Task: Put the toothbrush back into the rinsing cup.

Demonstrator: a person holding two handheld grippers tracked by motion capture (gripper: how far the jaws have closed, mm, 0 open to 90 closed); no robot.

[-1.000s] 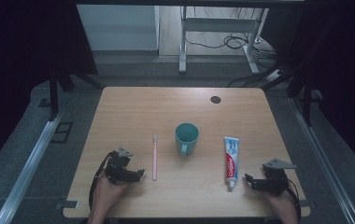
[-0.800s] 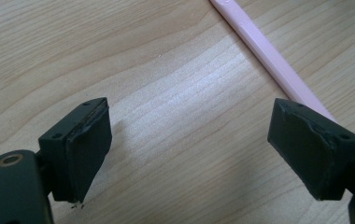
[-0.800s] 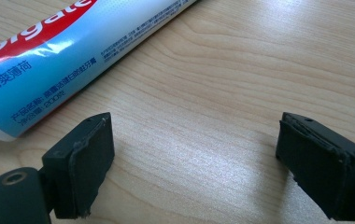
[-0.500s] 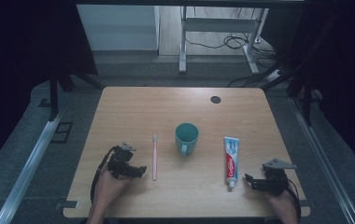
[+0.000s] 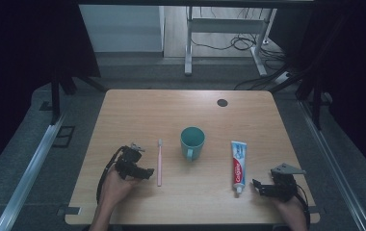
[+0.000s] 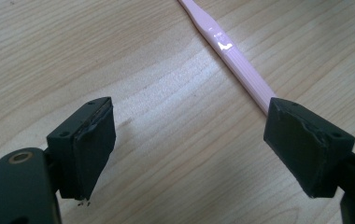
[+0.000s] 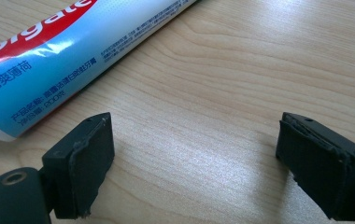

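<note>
High view: left tool point(image 5: 147, 172), jaws wide and just narrowed a touch with nothing between them, has edged closer to the pink toothbrush point(image 5: 160, 161) lying on the tabletop point(image 5: 137, 110). Right tool point(image 5: 257, 186), unmoved, gapes empty beside the toothpaste tube point(image 5: 238, 166). Teal mug point(image 5: 192, 142) unchanged between them.

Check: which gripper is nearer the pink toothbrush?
Left. The left gripper sits open just beside the toothbrush handle; the right gripper is across the table, by the toothpaste tube.
</note>
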